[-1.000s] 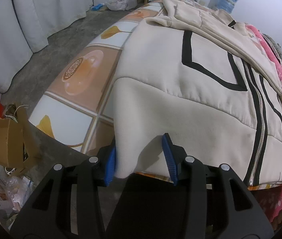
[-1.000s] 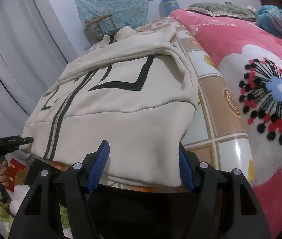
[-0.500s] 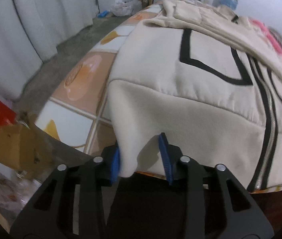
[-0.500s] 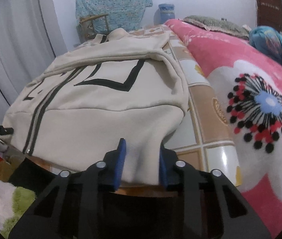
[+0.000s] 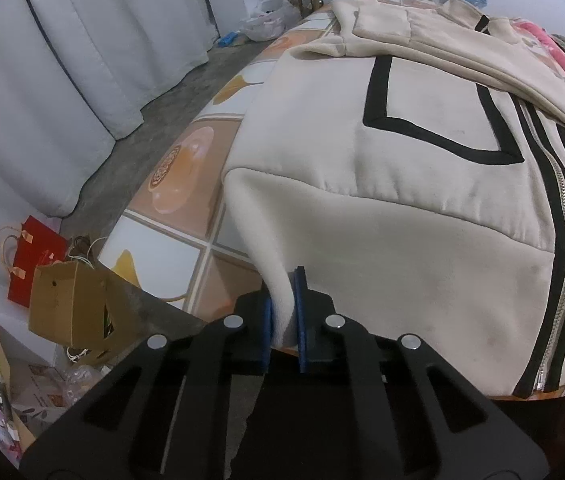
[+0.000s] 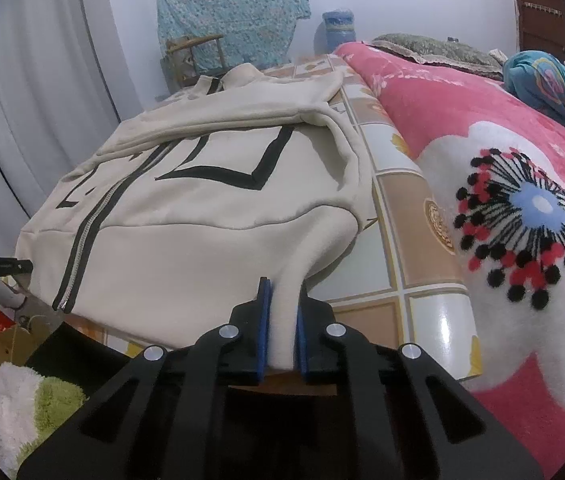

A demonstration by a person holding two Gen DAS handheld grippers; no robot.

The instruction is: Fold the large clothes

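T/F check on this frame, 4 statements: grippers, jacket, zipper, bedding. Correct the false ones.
1. Both grippers pinch the jacket's bottom hem. True: left gripper and right gripper are closing on the cream jacket hem.
2. The zipper is fully open. False: it is zipped shut.
3. A pink floral blanket lies beside the jacket. True.
4. The jacket is already folded in half. False: the body lies flat on the tile-print sheet.

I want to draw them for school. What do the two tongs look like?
Both look alike. The left tongs and right tongs each have a black plastic frame with triangle-shaped cut-outs, four round silver bolt heads, and two flat blue pads as fingertips. No cables or markings show.
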